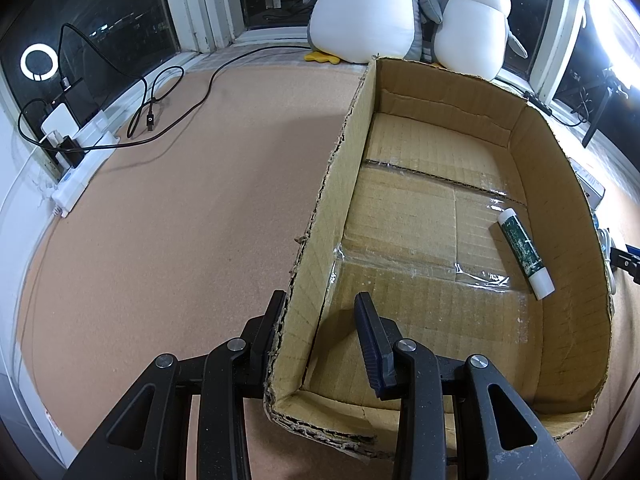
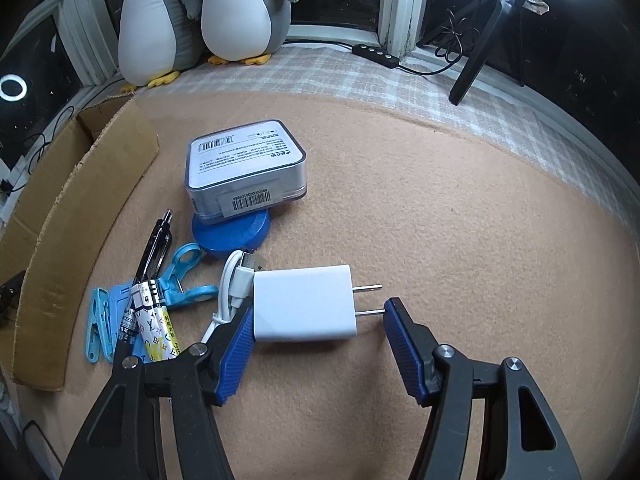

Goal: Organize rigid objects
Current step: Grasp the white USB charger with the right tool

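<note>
In the left wrist view the left tongs [image 1: 320, 312] stand at the bottom centre, jaws straddling the near left wall of the cardboard box [image 1: 344, 184]; the outer finger lies against that wall, the inner blue pad stands apart from it, closed as far as they go. A green-and-white tube [image 1: 524, 252] lies inside the box at right. In the right wrist view the right tongs [image 2: 320, 320] are half open at lower centre around the white charger [image 2: 304, 304], whose prongs point right; the left pad touches its body, the right pad sits just off the prongs. On the brown surface [image 2: 460, 220] to the left lie pens [image 2: 150, 280], blue clips [image 2: 100, 324] and a clear case [image 2: 246, 172] on a blue disc [image 2: 232, 236].
</note>
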`<state>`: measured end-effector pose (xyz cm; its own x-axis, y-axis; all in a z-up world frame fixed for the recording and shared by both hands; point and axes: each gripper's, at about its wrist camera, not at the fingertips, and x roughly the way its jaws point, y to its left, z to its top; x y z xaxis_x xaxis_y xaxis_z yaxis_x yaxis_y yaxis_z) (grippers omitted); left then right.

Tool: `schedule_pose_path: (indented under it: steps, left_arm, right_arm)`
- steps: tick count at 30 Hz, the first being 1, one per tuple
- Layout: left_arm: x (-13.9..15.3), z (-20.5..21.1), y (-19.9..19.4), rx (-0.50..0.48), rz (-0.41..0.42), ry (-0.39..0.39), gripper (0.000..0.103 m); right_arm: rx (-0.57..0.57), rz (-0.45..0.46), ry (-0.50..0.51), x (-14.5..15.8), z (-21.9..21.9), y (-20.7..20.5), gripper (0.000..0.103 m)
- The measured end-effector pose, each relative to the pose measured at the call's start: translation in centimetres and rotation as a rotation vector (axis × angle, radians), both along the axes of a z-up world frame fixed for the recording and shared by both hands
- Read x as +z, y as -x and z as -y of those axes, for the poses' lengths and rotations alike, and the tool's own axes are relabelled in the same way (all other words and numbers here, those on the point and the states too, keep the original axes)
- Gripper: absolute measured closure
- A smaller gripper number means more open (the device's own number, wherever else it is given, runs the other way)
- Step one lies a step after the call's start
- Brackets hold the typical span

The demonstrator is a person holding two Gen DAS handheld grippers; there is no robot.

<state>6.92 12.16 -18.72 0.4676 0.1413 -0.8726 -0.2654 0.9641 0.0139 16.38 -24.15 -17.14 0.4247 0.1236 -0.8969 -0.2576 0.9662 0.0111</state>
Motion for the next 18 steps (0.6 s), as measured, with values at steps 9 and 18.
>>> schedule_pose_path:
  steps: [9, 18]
  left_arm:
    - [0.0, 0.0, 0.0, 0.0, 0.0, -0.001, 0.066]
    - [0.0, 0.0, 0.0, 0.0, 0.001, -0.001, 0.066]
  right_arm:
    - [-0.024, 0.007, -0.024, 0.3, 0.8, 0.8, 0.044]
    - [-0.004, 0.068, -0.065, 4.0, 0.0, 2.6, 0.044]
